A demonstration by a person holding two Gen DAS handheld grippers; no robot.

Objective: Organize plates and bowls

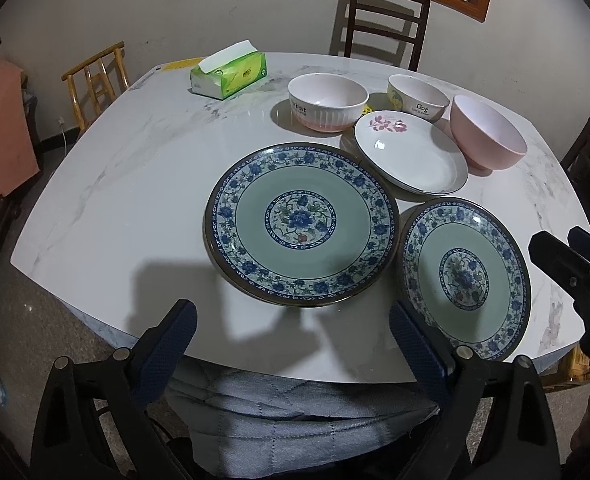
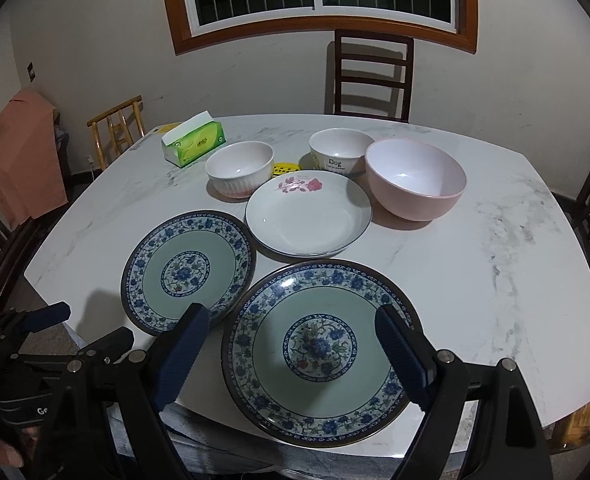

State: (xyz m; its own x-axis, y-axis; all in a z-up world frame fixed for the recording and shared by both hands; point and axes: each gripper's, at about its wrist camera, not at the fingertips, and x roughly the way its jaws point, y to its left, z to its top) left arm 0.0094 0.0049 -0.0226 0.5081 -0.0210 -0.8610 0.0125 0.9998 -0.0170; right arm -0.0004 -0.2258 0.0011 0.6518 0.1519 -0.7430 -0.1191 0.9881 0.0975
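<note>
While both sets of fingers gape empty, pinch near rim of blue plate between them, probably stacking onto matching plate.

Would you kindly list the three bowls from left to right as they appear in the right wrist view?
Ribbed bowl → bowl with printed lettering → plain pink bowl.
</note>
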